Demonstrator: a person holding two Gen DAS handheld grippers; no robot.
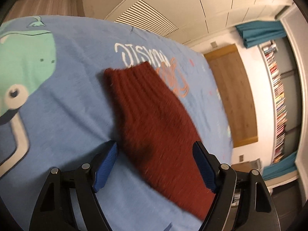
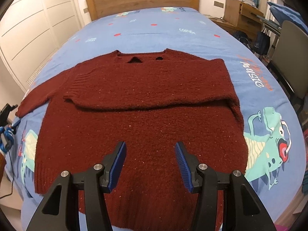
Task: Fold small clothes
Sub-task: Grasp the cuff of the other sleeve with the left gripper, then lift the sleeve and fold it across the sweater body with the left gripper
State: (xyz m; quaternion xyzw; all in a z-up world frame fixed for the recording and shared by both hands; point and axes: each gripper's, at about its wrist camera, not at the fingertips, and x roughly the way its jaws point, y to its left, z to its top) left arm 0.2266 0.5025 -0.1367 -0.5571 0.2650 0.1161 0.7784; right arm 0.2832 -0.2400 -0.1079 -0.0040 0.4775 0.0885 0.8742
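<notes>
Lying flat on the bed, the dark red sweater [image 2: 142,119] is chest-up with its neckline toward twelve o'clock in the right wrist view, near the wooden headboard [image 2: 142,0]. One sleeve is already folded across the chest, its ribbed cuff ending at about ten o'clock of the body, which suggests the fold is partly done. The other sleeve [image 2: 36,94] is spread out toward nine o'clock, off the body and onto the blue printed bedsheet [image 2: 173,25].

In the left wrist view that outstretched sleeve [image 1: 154,119] runs from the cuff at twelve o'clock down between the two blue pads. The left gripper [image 1: 156,165] straddles it: the right-hand pad seems to touch the sleeve's edge, the left-hand pad stands clear on bare sheet, so the jaws are apart and not yet clenched on the knit. The placement looks meant for picking this sleeve up and laying it over the chest like the first; the picture is blurred.

The right gripper [image 2: 150,163] hovers over the lower body of the sweater at six o'clock, released, jaws apart with nothing between them. It probably waits there to steady the hem or take it for the next fold.

At nine o'clock, off the bed's edge, a black device on a blue stand [image 2: 6,127] sits.
</notes>
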